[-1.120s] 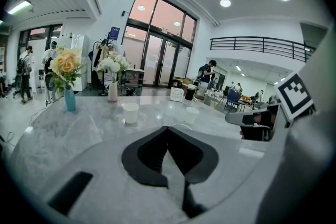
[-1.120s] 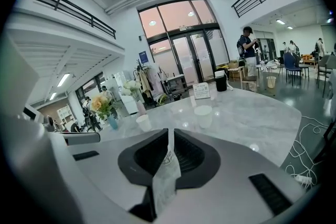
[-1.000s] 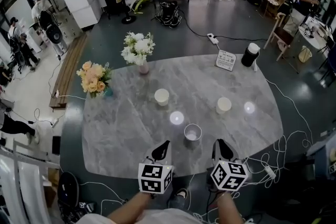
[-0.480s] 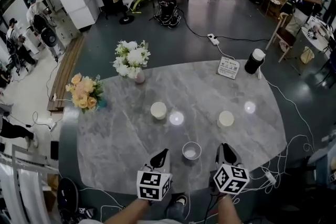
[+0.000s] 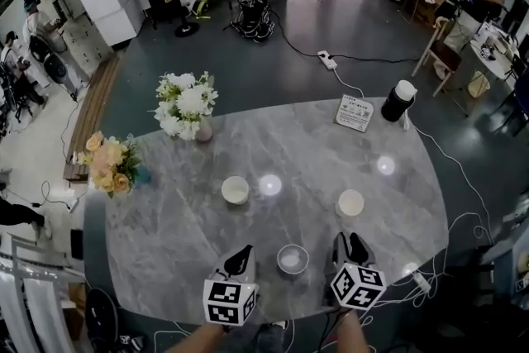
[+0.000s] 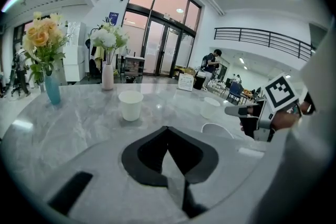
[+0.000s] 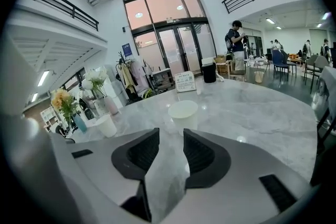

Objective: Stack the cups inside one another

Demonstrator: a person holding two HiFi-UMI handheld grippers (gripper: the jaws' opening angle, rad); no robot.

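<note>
Three cups stand upright and apart on the grey marble table [image 5: 190,219]. A white cup [image 5: 235,189] [image 6: 130,105] is left of middle and another white cup [image 5: 350,202] [image 7: 182,113] is to the right. A clear cup [image 5: 292,259] [image 6: 218,130] stands near the front edge, between my two grippers. My left gripper [image 5: 245,252] [image 6: 167,128] sits just left of the clear cup, shut and empty. My right gripper [image 5: 348,242] [image 7: 171,134] points at the right white cup; its jaws have just been opening and hold nothing.
A vase of white flowers [image 5: 184,107] and a blue vase of peach flowers [image 5: 107,164] stand at the table's far left. A sign card [image 5: 354,112] and a black bottle [image 5: 397,101] are at the far right. Cables trail on the floor around the table.
The right gripper's jaws have parted from shut to a visible gap. Both grippers have sunk toward the table near its front edge, and the clear cup now lies between them.
</note>
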